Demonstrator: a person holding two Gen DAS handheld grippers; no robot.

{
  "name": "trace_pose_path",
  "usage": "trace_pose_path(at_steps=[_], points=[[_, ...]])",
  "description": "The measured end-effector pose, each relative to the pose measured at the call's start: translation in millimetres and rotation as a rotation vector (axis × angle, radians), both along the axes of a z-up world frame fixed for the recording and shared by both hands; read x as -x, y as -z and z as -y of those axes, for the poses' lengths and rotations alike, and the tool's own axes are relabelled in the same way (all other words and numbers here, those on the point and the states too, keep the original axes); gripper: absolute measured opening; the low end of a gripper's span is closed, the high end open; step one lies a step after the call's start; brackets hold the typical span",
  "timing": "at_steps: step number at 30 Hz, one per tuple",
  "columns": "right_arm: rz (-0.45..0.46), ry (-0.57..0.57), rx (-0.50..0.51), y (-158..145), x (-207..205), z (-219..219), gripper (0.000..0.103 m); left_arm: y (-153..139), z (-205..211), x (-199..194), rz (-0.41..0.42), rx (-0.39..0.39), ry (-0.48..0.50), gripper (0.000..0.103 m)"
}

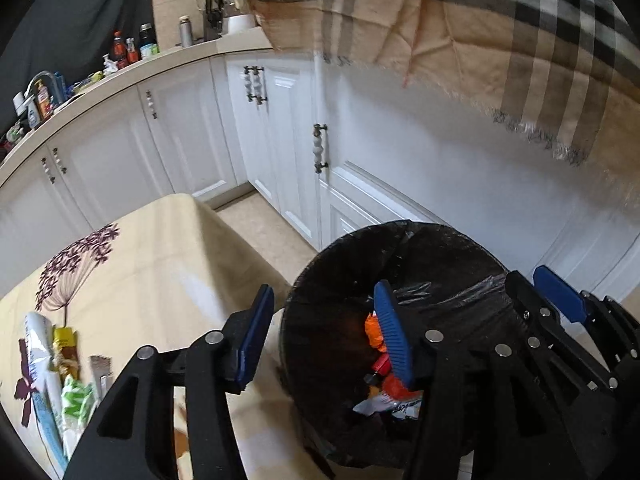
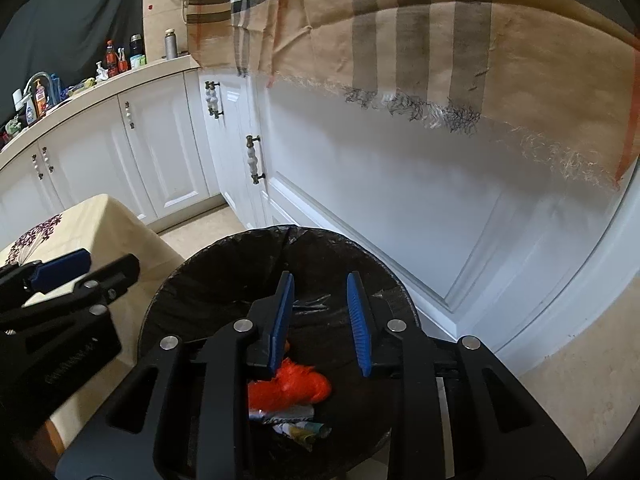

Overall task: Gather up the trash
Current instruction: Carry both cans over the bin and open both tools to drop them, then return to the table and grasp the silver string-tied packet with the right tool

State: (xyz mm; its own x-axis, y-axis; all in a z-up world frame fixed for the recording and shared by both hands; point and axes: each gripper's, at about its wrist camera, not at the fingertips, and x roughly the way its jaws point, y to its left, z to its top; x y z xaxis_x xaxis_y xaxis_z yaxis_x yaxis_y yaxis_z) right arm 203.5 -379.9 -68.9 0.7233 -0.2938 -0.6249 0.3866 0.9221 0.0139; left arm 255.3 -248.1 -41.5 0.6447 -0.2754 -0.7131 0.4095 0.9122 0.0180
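Observation:
A round bin with a black liner (image 1: 440,256) (image 2: 224,276) stands on the floor beside the table. Orange, red and white wrappers (image 1: 390,390) (image 2: 298,386) lie inside it. My left gripper (image 1: 326,328) is open and empty, one finger over the table edge, the other over the bin. My right gripper (image 2: 320,312) is open and empty above the bin's mouth; it also shows in the left wrist view (image 1: 556,296). Several wrappers (image 1: 60,376) lie on the table's left part.
The table has a beige flowered cloth (image 1: 152,264) (image 2: 92,216). White cabinets (image 1: 280,140) (image 2: 168,152) run behind, with bottles on the counter (image 1: 128,48). A plaid cloth (image 1: 480,32) (image 2: 440,40) hangs over the cabinet at upper right. Tiled floor (image 2: 580,360) lies to the right.

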Motion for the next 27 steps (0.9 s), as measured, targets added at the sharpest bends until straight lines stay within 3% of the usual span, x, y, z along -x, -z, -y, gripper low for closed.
trace_pose_path(at_steps=[7, 10, 27], points=[[0.015, -0.054, -0.014, -13.6, 3.6, -25.0, 0.028, -16.6, -44.0, 13.4, 0.041, 0.019, -0.071, 0.056], [0.027, -0.091, -0.031, -20.3, 6.2, -42.0, 0.035, -18.7, -69.2, 18.0, 0.04, 0.028, -0.113, 0.056], [0.019, -0.36, -0.021, -36.4, 8.1, -173.4, 0.035, -17.1, -252.8, 61.9, 0.029, 0.046, -0.451, 0.057]])
